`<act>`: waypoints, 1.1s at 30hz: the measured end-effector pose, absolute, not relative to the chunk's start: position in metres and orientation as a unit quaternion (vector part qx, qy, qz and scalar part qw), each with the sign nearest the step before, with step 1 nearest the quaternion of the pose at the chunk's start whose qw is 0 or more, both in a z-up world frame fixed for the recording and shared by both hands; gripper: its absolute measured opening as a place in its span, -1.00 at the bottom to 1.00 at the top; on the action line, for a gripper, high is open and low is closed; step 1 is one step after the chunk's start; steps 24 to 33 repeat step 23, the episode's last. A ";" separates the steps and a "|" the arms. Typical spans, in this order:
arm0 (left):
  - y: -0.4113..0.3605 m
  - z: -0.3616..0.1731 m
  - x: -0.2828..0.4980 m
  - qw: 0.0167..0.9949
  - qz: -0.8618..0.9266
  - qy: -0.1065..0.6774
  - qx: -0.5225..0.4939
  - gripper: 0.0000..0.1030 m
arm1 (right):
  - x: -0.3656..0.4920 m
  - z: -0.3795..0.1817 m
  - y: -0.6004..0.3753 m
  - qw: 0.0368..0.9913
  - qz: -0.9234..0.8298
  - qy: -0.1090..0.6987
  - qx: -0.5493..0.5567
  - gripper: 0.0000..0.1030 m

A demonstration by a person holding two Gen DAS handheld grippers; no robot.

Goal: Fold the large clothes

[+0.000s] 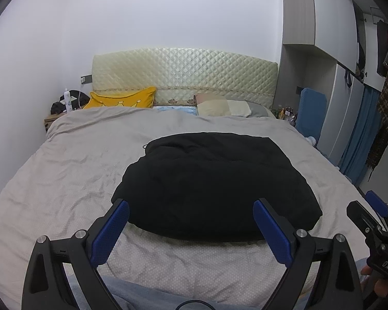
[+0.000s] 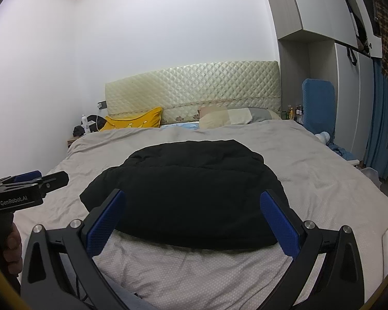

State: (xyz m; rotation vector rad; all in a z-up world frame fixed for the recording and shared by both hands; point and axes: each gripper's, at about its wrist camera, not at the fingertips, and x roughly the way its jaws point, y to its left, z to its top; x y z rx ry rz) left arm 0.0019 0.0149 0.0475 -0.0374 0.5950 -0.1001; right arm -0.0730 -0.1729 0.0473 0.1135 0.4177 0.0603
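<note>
A bulky black garment (image 1: 209,183) lies folded into a thick bundle in the middle of the bed; it also shows in the right wrist view (image 2: 183,193). My left gripper (image 1: 191,206) is open and empty, held just short of the bundle's near edge. My right gripper (image 2: 192,197) is open and empty, also hovering before the near edge. Each gripper shows in the other's view: the right one (image 1: 375,206) at the far right, the left one (image 2: 31,180) at the far left.
The bed has a grey sheet (image 1: 72,170) and a quilted cream headboard (image 1: 183,75). A yellow pillow (image 1: 121,100) and pale pillows (image 1: 225,108) lie at the head. A nightstand with clutter (image 1: 64,106) stands at left, a wardrobe with hanging clothes (image 1: 370,98) at right.
</note>
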 end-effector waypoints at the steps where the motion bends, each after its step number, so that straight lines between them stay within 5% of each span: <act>1: 0.015 0.048 0.002 0.954 -0.049 0.294 -0.019 0.89 | -0.074 0.048 -0.173 0.976 0.030 0.207 0.057 1.00; 33: 0.014 0.049 -0.002 0.955 -0.050 0.292 -0.017 0.89 | -0.076 0.051 -0.176 0.976 0.034 0.205 0.059 1.00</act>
